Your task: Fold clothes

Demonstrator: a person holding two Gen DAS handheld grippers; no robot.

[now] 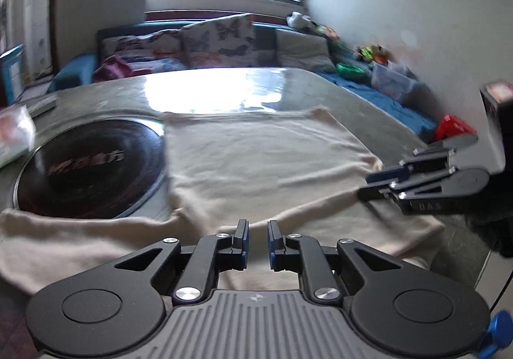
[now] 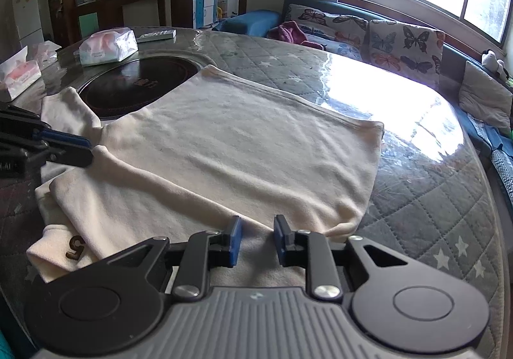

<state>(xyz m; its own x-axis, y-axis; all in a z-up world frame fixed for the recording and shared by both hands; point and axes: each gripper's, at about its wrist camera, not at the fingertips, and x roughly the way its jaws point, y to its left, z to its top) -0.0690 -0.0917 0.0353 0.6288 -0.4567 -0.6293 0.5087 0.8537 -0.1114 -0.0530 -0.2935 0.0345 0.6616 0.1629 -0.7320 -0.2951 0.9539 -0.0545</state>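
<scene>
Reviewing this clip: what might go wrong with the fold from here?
The shirt partly covers the black cooktop; if it is warm, the fabric could suffer. The left gripper and right gripper are both open over the cloth, so a shallow pinch may slip. Tissue packs nearby could get knocked.

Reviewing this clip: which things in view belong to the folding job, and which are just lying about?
In the job:
cream shirt
left gripper, open over the shirt
right gripper, open over the shirt

Lying about:
tissue packs
black round hotplate
butterfly cushions
green bowl
</scene>
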